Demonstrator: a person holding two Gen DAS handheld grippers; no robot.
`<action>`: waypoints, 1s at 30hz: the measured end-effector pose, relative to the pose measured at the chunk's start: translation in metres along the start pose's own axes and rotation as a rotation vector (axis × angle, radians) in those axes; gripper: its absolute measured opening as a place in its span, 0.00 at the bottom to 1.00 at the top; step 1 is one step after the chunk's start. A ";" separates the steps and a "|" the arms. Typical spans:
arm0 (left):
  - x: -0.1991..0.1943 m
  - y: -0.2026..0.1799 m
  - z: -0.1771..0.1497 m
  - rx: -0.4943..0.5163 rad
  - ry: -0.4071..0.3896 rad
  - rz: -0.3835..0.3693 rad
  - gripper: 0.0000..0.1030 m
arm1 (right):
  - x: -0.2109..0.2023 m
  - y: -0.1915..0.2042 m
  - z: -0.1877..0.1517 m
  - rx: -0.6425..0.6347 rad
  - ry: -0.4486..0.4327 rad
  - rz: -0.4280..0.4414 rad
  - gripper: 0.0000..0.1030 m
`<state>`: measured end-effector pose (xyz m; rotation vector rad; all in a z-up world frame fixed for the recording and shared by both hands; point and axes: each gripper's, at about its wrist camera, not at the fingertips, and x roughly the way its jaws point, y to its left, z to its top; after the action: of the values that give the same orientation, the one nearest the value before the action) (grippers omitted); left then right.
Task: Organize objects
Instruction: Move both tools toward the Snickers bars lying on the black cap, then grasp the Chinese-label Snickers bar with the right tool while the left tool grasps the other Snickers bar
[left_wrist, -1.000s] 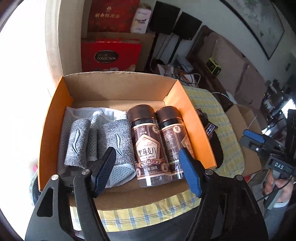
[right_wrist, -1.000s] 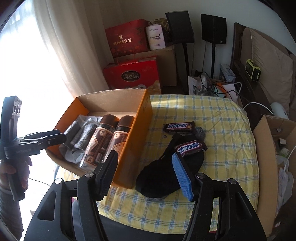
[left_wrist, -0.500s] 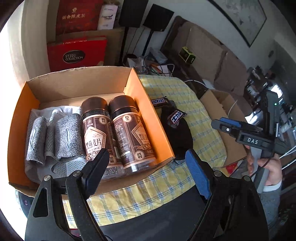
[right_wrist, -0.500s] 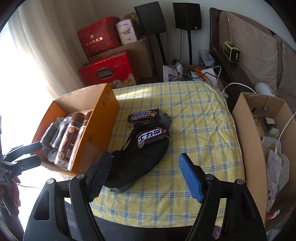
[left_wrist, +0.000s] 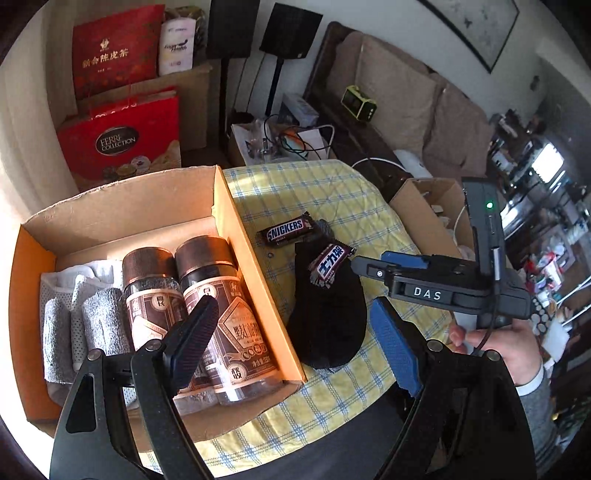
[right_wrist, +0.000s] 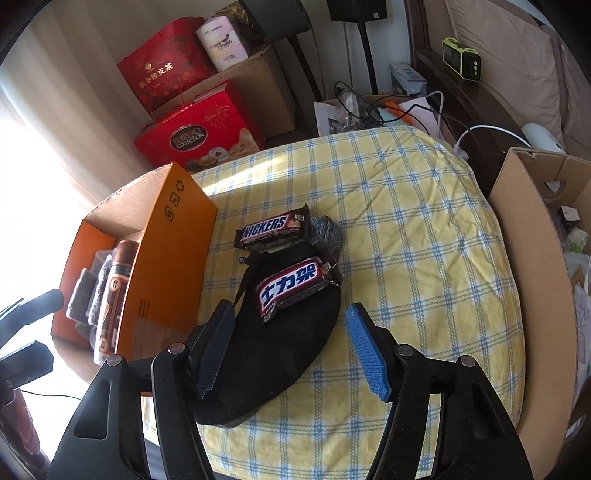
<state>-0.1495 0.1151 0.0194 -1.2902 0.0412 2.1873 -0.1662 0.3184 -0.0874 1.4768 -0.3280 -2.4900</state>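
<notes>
An orange cardboard box (left_wrist: 258, 291) at the table's left holds two brown-capped jars (left_wrist: 229, 317), grey rolled socks (left_wrist: 99, 321) and white mesh cloth. Right of it a Snickers bar (right_wrist: 273, 230) lies on the yellow checked cloth. A second bar with Chinese lettering (right_wrist: 291, 288) rests on a black sock (right_wrist: 280, 350). My right gripper (right_wrist: 290, 314) hovers over that sock and bar, jaws closing but clear of both. My left gripper (left_wrist: 291, 314) is open and empty, above the box's right wall. The right gripper (left_wrist: 373, 263) also shows there, in a person's hand.
An open brown carton (right_wrist: 532, 258) full of odds stands off the table's right edge. Red gift boxes (right_wrist: 199, 133), speaker stands and tangled cables (right_wrist: 369, 107) sit behind the table. A sofa (left_wrist: 424, 107) runs along the far right.
The left wrist view swung from the box's inside to its right wall and the bars. The right gripper came down and closer over the black sock, its jaws widening, then narrowing.
</notes>
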 end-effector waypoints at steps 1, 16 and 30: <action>0.003 0.001 0.005 -0.002 0.000 -0.005 0.80 | 0.005 0.000 0.003 0.003 0.008 0.000 0.58; 0.050 0.018 0.072 -0.021 0.045 0.066 0.80 | 0.055 0.007 0.023 0.001 0.040 -0.130 0.45; 0.105 0.003 0.100 0.021 0.131 0.142 0.80 | 0.064 -0.003 0.024 0.081 0.047 -0.145 0.52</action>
<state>-0.2671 0.1932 -0.0137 -1.4573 0.2126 2.2098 -0.2174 0.3038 -0.1307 1.6427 -0.3276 -2.5766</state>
